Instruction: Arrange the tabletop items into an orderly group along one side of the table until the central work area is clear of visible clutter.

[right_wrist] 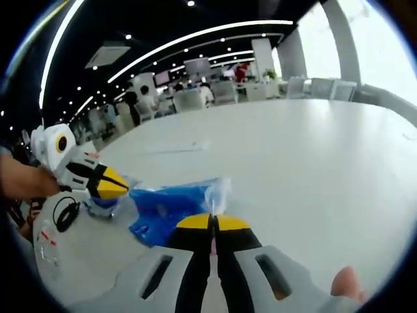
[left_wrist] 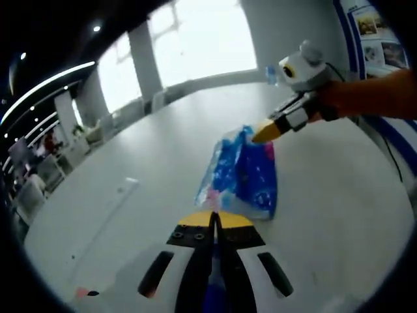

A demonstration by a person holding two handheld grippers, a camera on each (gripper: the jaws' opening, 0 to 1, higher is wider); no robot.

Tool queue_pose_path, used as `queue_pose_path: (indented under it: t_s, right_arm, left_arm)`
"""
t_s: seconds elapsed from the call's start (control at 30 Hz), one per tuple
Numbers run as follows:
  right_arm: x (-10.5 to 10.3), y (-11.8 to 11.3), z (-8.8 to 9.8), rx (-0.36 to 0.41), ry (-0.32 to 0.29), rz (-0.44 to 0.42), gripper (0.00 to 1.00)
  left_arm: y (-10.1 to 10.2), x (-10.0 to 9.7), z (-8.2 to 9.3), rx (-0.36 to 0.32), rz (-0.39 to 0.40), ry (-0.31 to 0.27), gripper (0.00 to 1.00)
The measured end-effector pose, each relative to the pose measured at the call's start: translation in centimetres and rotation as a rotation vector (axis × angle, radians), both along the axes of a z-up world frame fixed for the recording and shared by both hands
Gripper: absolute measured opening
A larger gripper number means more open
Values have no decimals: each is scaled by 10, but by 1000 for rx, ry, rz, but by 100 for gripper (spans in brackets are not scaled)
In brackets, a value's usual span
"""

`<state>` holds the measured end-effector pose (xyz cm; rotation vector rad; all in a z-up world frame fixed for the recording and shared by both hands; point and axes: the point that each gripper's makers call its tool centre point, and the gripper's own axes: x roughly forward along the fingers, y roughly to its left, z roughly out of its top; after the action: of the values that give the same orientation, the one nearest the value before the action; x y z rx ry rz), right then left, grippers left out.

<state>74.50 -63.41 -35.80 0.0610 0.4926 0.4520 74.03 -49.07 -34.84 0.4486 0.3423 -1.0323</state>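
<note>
Nearest the camera in the left gripper view, the left gripper (left_wrist: 214,220) rises from the bottom edge, its yellow-tipped fingers closed together on the near edge of a blue plastic bag (left_wrist: 242,171). The bag, printed in blue, white and pink, lies flat on the white desk (left_wrist: 150,163), stretched between the two grippers. At its far end, the right gripper (left_wrist: 266,132) reaches in from the right, its yellow tip touching the bag's top corner; an orange sleeve (left_wrist: 378,94) extends behind it.

In the right gripper view, the right gripper (right_wrist: 212,223) has its fingers pressed shut on a clear, crinkled edge of the blue plastic bag (right_wrist: 171,203). The left gripper (right_wrist: 112,184) enters from the left, held by a hand (right_wrist: 23,179), its yellow tip on the bag's other end.

Around the bag the desk (right_wrist: 293,156) is wide and bare white. A black cable loop (right_wrist: 64,214) lies near the desk's left edge in the right gripper view. Beyond the desk stand pale chairs (right_wrist: 225,91) and, farther off, an office space under long ceiling light strips. In the left gripper view, bright windows (left_wrist: 202,39) line the far wall.
</note>
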Motion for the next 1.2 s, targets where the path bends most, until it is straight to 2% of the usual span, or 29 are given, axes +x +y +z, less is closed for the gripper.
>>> queue_pose_path:
  t_s: [0.47,1.2]
  right_arm:
    - [10,-2,-12,-19,5,4,4]
    - [11,-2,-18,-18,23,0,6]
  left_arm:
    - [-2,2,-5,-6,3,19,0]
    - [-6,2,-9,-20,7,42,0]
